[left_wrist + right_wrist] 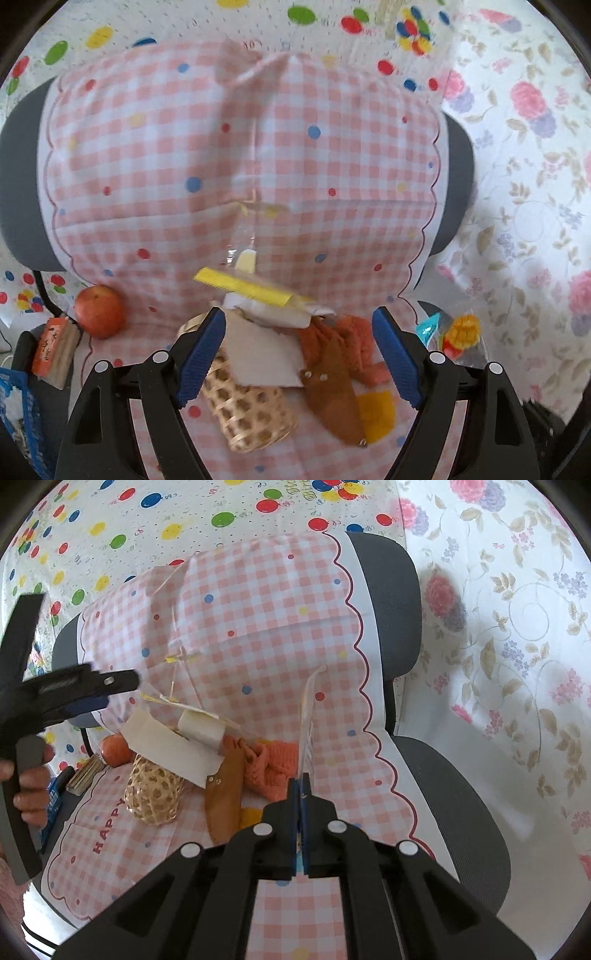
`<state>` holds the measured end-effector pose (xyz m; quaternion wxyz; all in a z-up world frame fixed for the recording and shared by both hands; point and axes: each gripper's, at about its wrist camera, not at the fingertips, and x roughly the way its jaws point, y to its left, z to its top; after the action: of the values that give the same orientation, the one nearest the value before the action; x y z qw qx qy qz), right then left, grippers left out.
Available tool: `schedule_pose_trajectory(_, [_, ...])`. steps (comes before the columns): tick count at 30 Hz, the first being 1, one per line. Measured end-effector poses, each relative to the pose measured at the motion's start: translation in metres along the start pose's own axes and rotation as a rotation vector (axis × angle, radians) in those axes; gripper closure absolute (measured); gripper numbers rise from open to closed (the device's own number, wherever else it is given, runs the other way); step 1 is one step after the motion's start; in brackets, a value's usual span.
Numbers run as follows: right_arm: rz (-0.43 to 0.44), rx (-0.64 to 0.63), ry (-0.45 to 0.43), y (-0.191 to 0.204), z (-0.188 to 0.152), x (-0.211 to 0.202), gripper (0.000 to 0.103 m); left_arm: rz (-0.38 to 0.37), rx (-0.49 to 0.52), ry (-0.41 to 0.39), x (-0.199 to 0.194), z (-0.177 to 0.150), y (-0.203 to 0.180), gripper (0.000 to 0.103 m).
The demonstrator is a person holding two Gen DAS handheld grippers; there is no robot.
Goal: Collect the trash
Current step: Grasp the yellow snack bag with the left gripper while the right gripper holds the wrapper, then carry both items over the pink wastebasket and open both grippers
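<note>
The right gripper (301, 786) has its 2 fingers closed on a thin wrapper (308, 716) rising ahead of them, while the left gripper (299, 354) stands open above the woven basket (247, 410).

chair: pink-checked plastic cloth (266, 635) draped over seat and back | on seat: woven cane basket (153, 794), white paper scraps (170, 747) in it | left of basket: red apple (116, 751) | right of basket: brown leather sheath (225, 797), then orange knitted cloth (273, 771)
</note>
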<state>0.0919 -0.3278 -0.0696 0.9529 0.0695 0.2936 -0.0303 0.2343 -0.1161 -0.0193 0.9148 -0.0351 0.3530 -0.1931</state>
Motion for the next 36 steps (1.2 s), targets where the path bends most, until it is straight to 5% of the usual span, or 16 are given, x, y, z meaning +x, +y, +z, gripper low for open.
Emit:
schedule_pose_trajectory(7, [-0.006,0.003,0.007,-0.005,-0.002,0.000,0.101,0.067,-0.125,0.071,0.043,0.017,0.013,0.027])
schedule_pose_trajectory(10, [-0.007,-0.011,0.009,-0.005,-0.004,0.000,0.101,0.107,-0.161,0.095,0.054,0.021,0.018,0.057])
schedule_pose_trajectory(15, [0.003,0.009,-0.013,-0.012,-0.003,-0.004,0.101,0.089,-0.144,0.072,0.051,0.021,0.016,0.094])
schedule_pose_trajectory(25, [-0.053,0.027,-0.106,-0.031,-0.002,-0.049,0.101,-0.155,0.114,-0.242,-0.045,0.009,-0.049,0.099])
schedule_pose_trajectory(36, [-0.072,0.064,-0.101,-0.034,-0.038,-0.133,0.101,-0.275,0.284,-0.238,-0.125,-0.107,-0.094,0.099])
